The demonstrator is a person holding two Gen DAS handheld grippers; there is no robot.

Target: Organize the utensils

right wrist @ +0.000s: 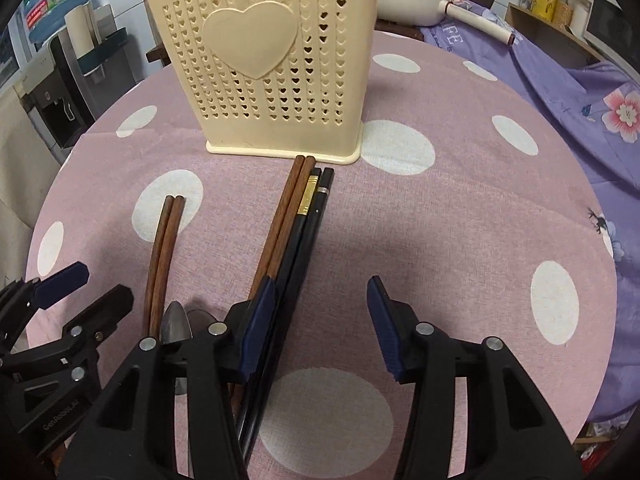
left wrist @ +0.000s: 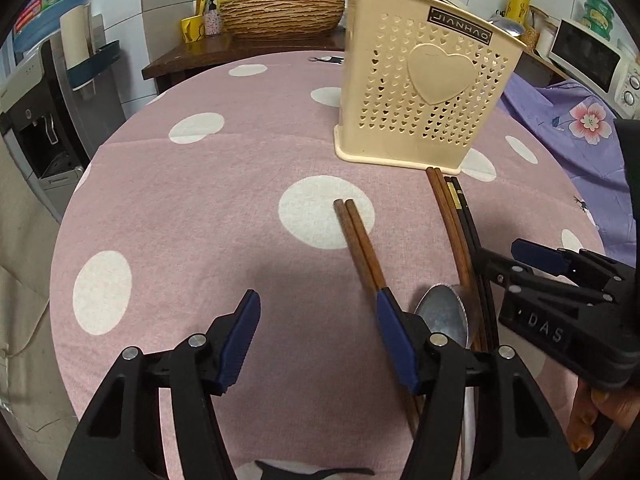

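A cream perforated utensil holder [left wrist: 424, 92] with a heart stands upright on the pink dotted tablecloth [left wrist: 208, 216]; it also shows in the right wrist view [right wrist: 272, 68]. In front of it lie a brown chopstick pair [left wrist: 360, 244] [right wrist: 164, 248], a second brown pair [left wrist: 452, 224] [right wrist: 284, 216], a black pair [left wrist: 474, 236] [right wrist: 308, 232] and a metal spoon [left wrist: 444, 316] [right wrist: 176, 324]. My left gripper [left wrist: 316, 340] is open and empty, its right finger over the first brown pair. My right gripper [right wrist: 324, 324] is open and empty, its left finger by the black pair; it also shows in the left wrist view [left wrist: 536, 260].
A wooden side counter with a woven basin [left wrist: 280, 16] and bottles stands behind the table. A purple flowered cloth [right wrist: 580, 92] covers the surface to the right, with a microwave [left wrist: 596, 60] beyond. A water dispenser [left wrist: 36, 120] stands at the left.
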